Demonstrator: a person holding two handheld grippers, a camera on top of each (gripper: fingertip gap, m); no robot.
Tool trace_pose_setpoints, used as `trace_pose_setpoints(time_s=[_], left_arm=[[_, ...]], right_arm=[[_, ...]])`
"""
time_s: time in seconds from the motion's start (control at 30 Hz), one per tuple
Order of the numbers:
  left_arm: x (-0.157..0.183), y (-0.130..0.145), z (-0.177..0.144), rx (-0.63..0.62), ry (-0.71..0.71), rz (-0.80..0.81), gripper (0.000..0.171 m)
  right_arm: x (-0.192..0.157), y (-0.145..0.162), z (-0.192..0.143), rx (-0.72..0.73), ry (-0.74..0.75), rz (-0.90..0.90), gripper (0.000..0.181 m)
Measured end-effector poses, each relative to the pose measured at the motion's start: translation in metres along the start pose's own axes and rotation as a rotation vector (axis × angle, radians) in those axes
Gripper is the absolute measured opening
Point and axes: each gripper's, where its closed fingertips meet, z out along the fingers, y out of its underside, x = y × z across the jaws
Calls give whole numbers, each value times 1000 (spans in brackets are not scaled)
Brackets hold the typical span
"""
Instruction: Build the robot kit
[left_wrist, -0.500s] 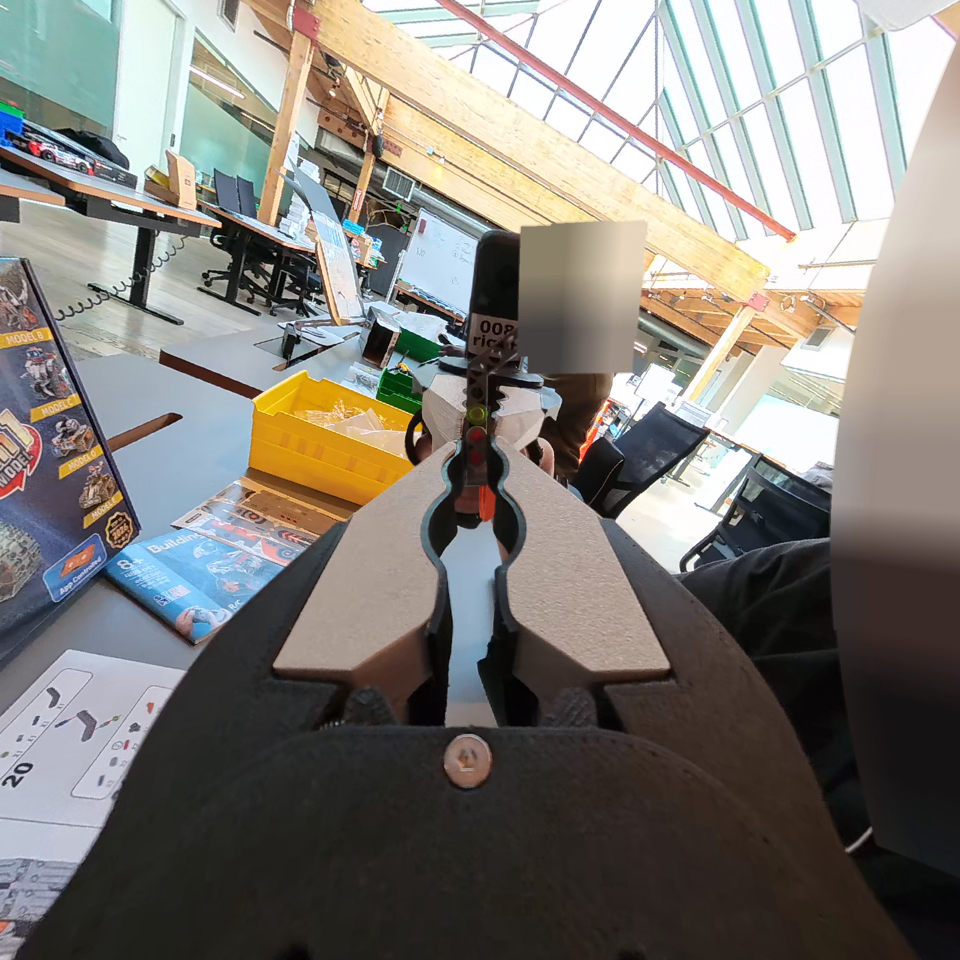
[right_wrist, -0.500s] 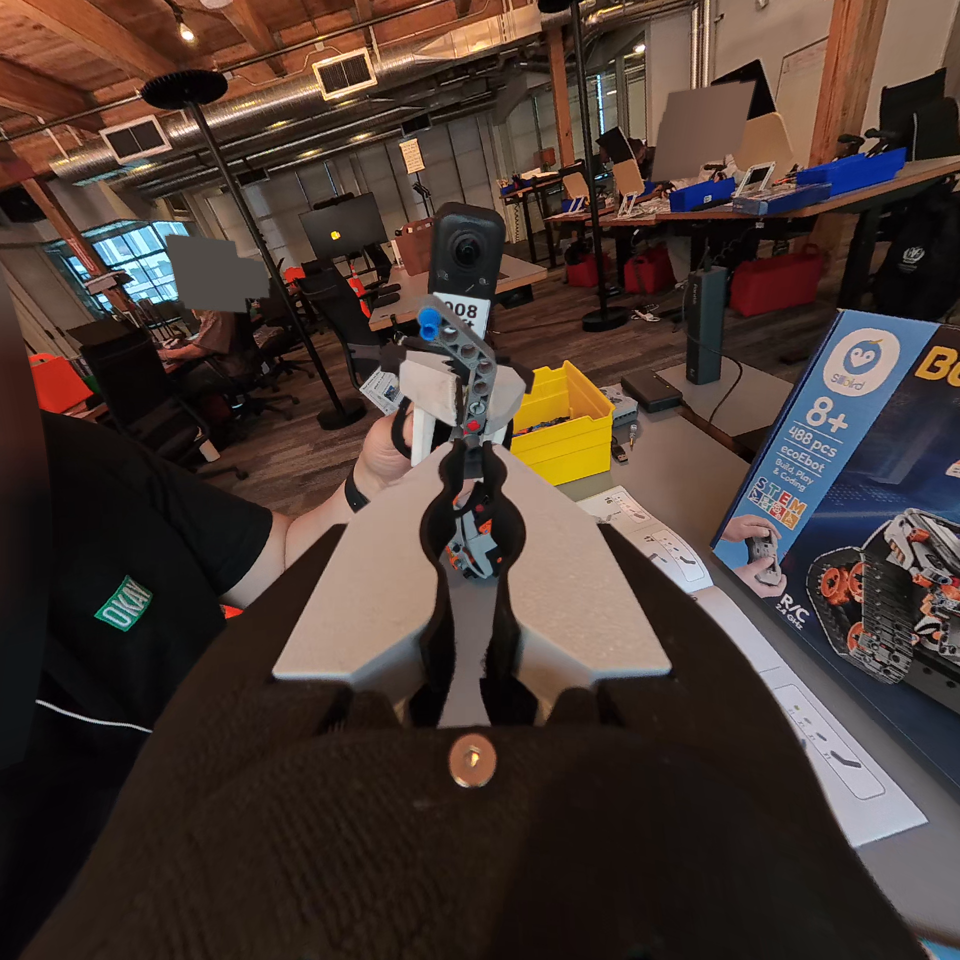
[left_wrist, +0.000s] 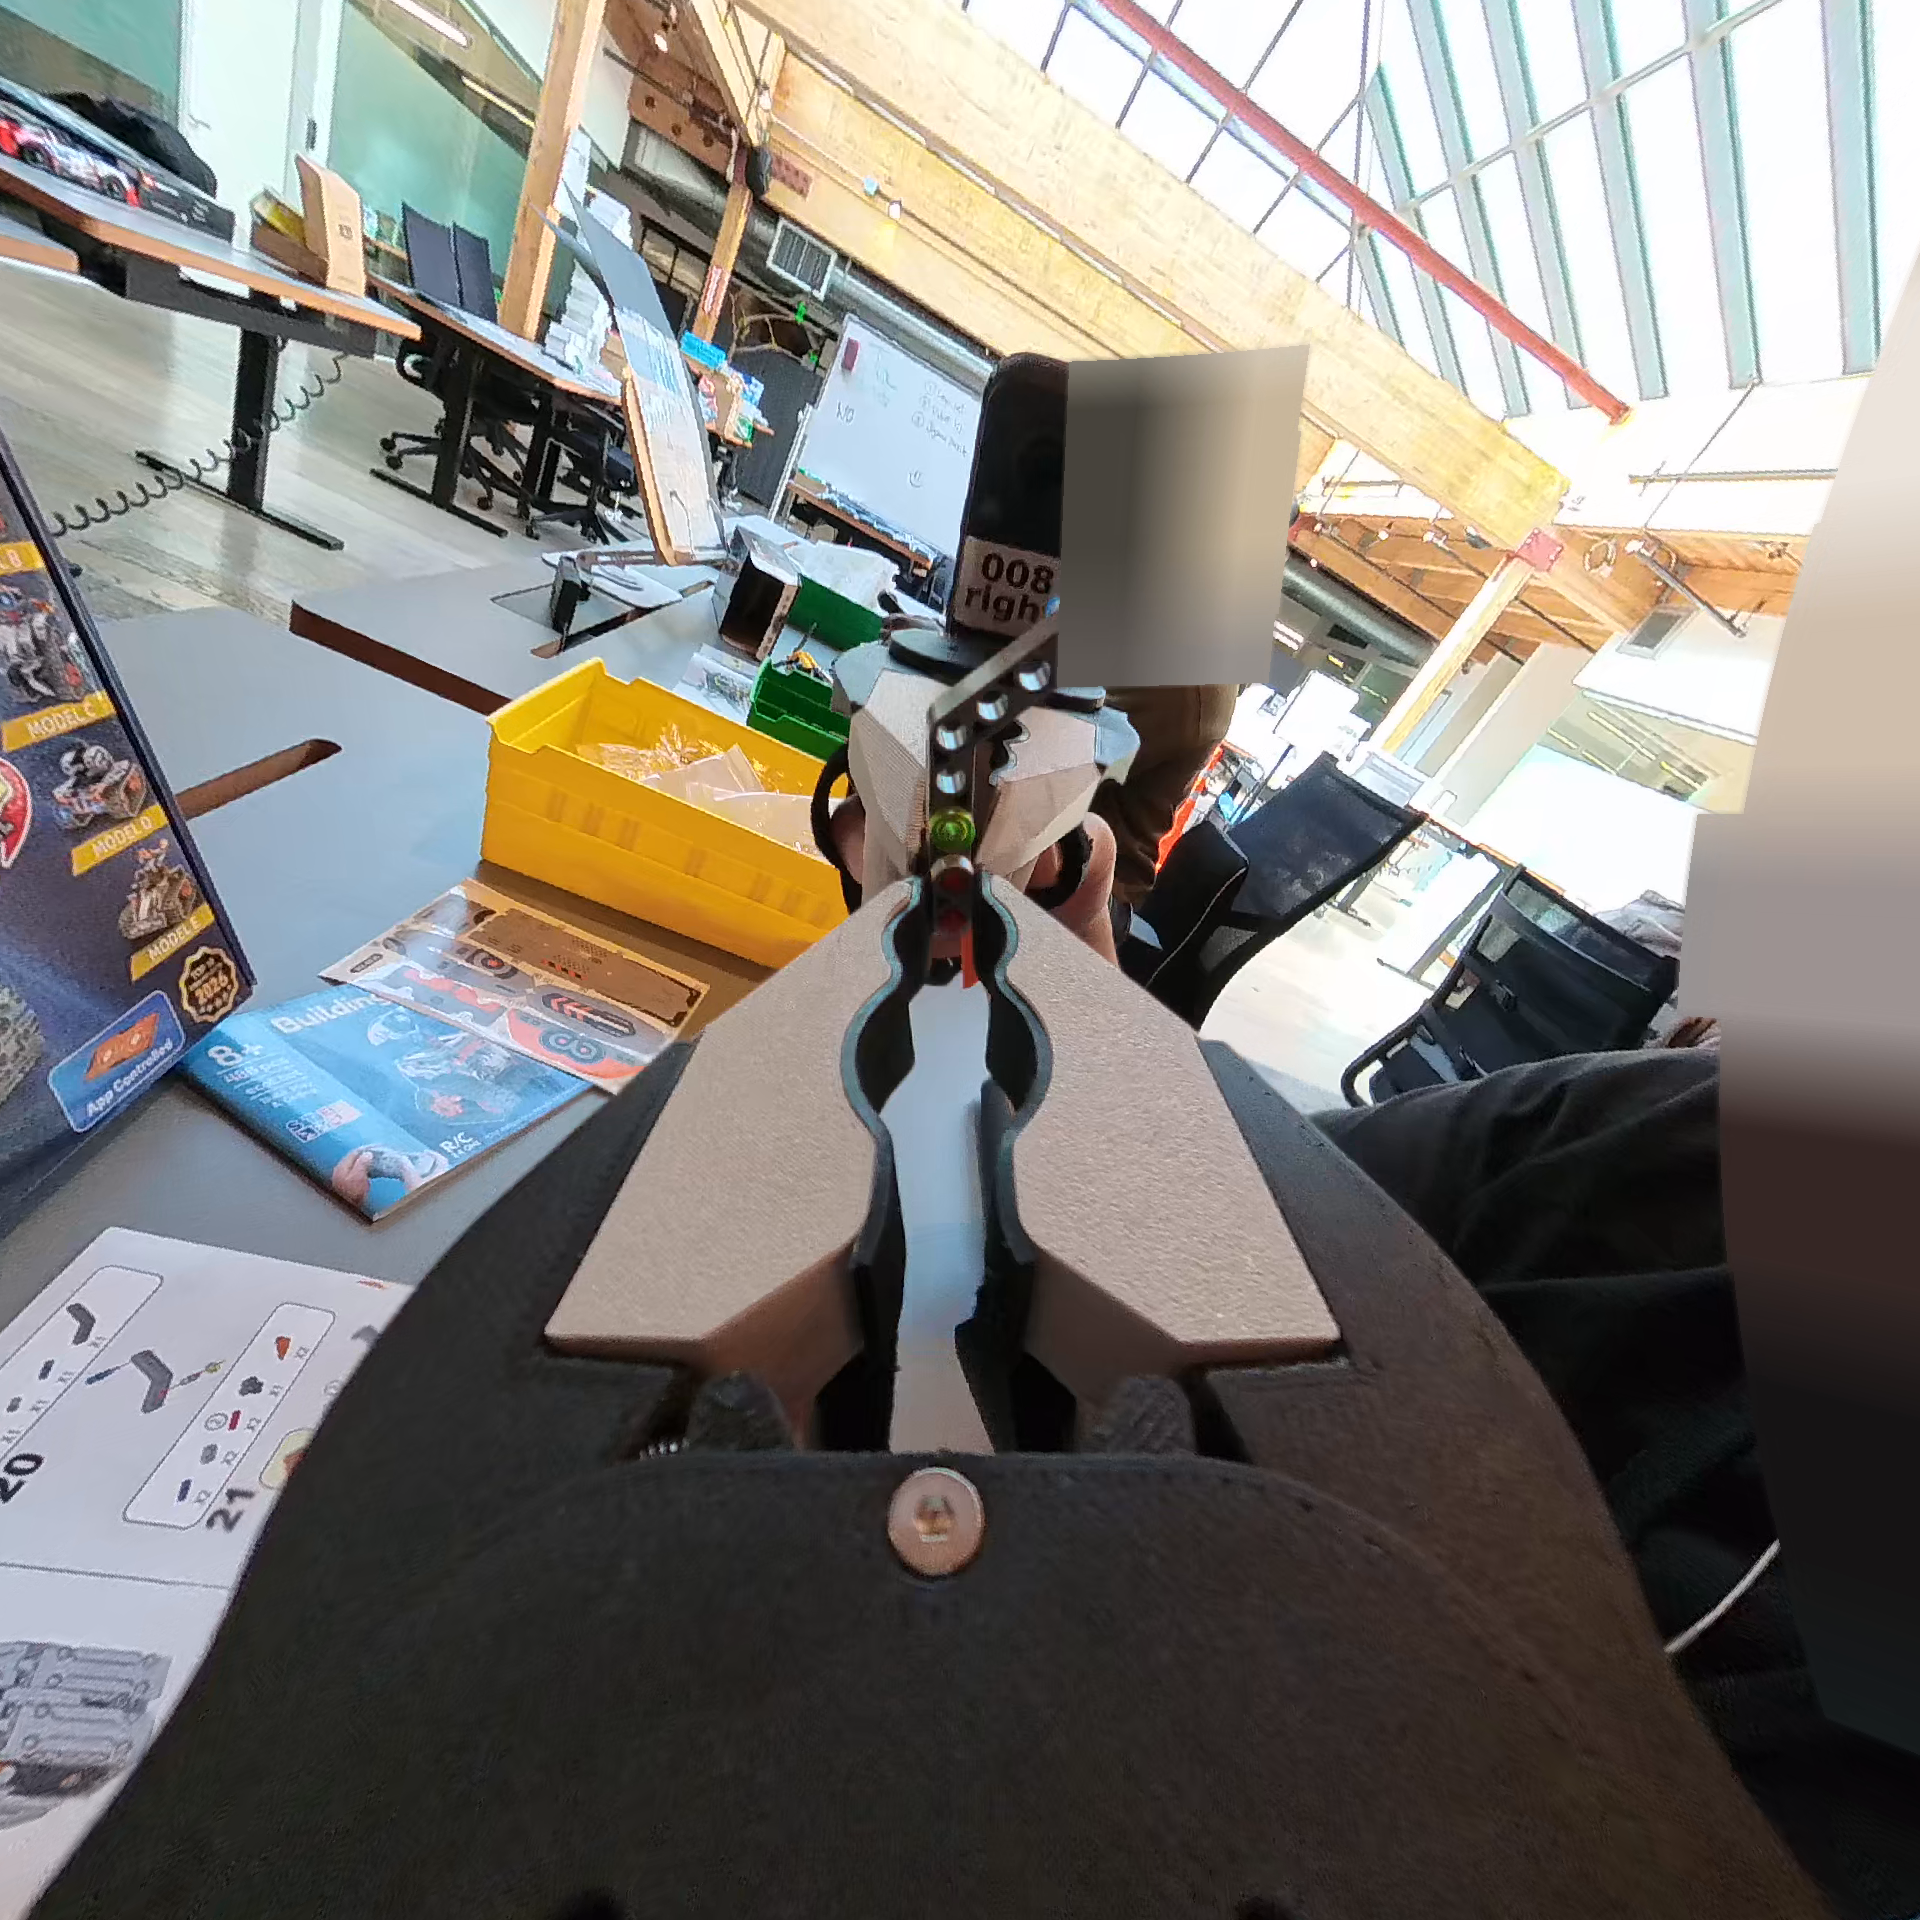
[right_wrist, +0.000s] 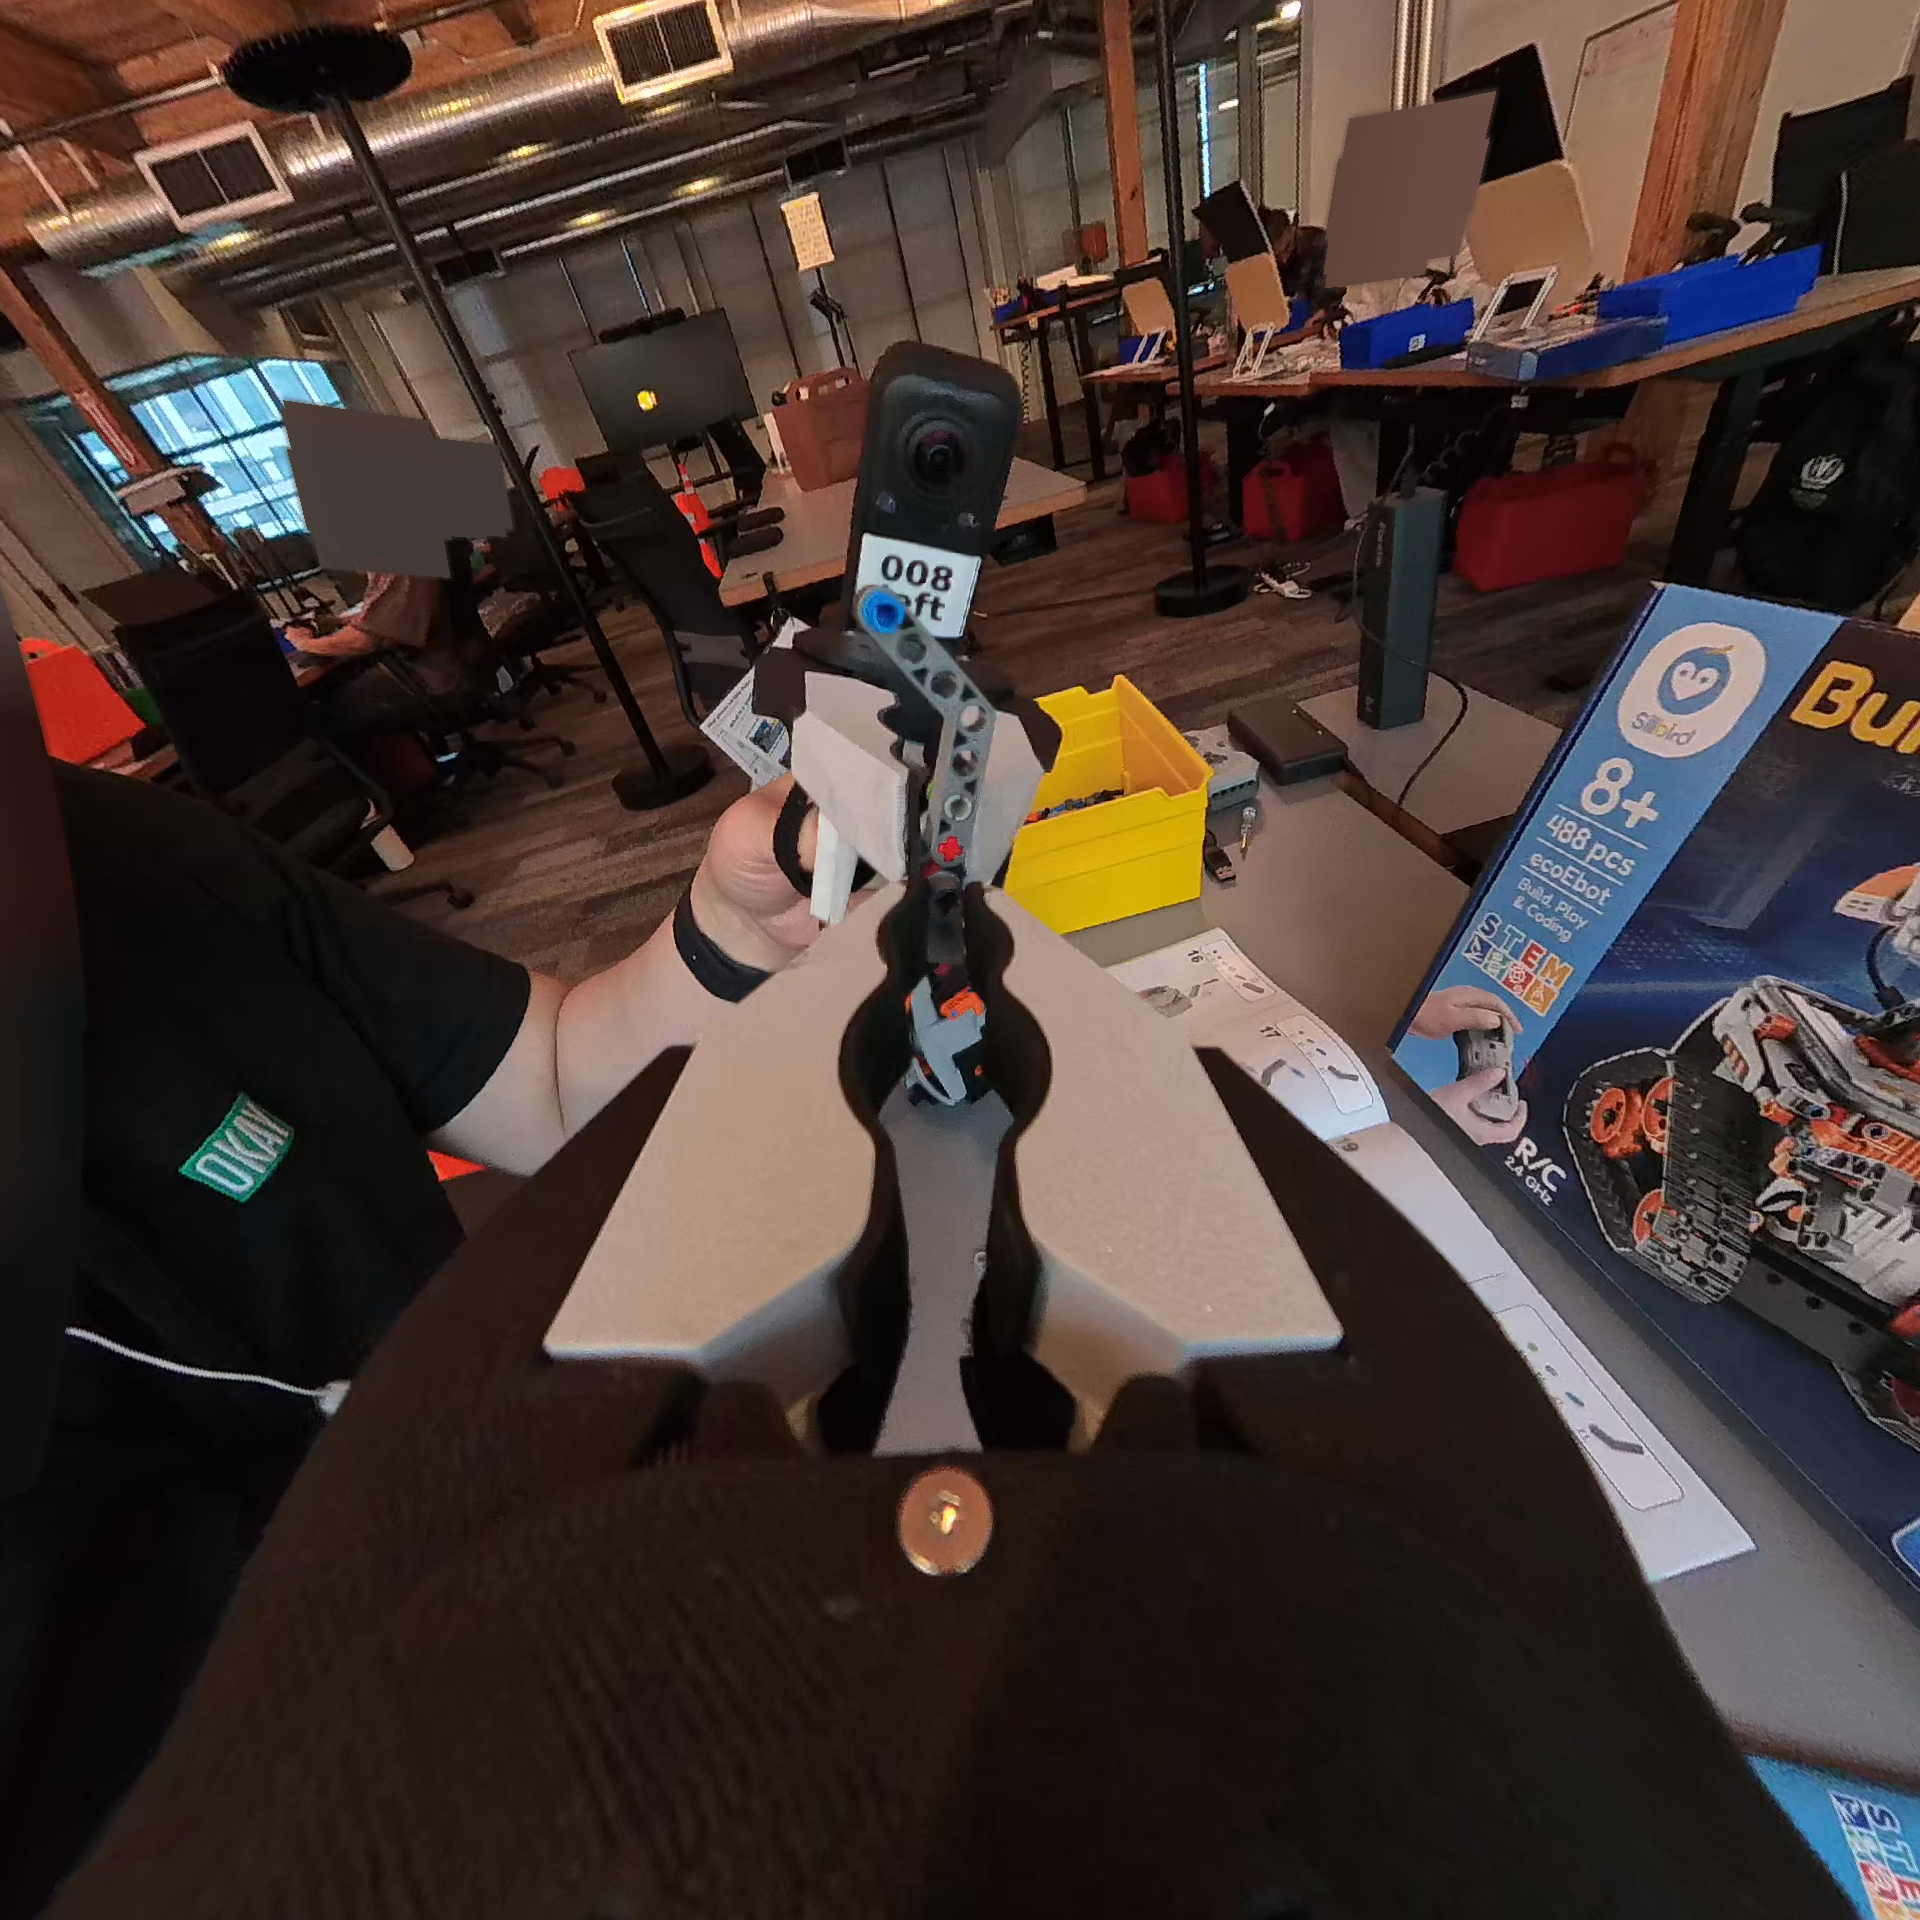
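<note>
My left gripper (left_wrist: 951, 914) is shut on the lower end of a grey bent beam with holes (left_wrist: 982, 717). The beam carries a green pin (left_wrist: 952, 829) and a red pin, and it rises above the fingertips. My right gripper (right_wrist: 940, 914) is shut on a small grey and orange assembly (right_wrist: 943, 1039) that sits between its fingers. The two grippers meet tip to tip above the table edge. In the right wrist view the beam (right_wrist: 961, 748) stands between the left gripper's pale fingers (right_wrist: 852, 779), with a blue pin (right_wrist: 881, 609) at its top. A hand (right_wrist: 743, 883) holds the left gripper.
A grey table (left_wrist: 312, 831) holds a yellow bin (left_wrist: 623, 821) of bagged parts, a blue kit box (right_wrist: 1662, 935), a blue booklet (left_wrist: 384, 1081), a sticker sheet (left_wrist: 520, 977) and white instruction sheets (left_wrist: 125, 1403). Office chairs and desks stand beyond. My left and right fingertips are right by each other.
In the left wrist view the beam has turned from edge-on to showing its holes, with its top leaning right. Both grippers stay shut and tip to tip.
</note>
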Motion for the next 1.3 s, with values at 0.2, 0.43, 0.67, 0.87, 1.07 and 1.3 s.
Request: trace_pose_setpoints(time_s=[0.2, 0.43, 0.67, 0.87, 1.07, 1.3], left_arm=[[2, 3, -1, -26, 4, 17, 5], [9, 10, 0, -69, 51, 18, 6], [21, 14, -1, -91, 148, -15, 6], [16, 15, -1, -95, 113, 4, 6], [7, 17, -1, -105, 53, 28, 6], [-6, 20, -2, -133, -46, 66, 5]], right_arm=[[-3, 2, 0, -12, -9, -36, 5], [-13, 7, -1, -43, -69, -80, 5], [-24, 9, -1, -41, -148, -80, 5], [-19, 11, 0, -75, -71, -105, 5], [-11, 13, 2, -116, 27, -137, 5], [1, 19, 4, -183, 153, -203, 5]])
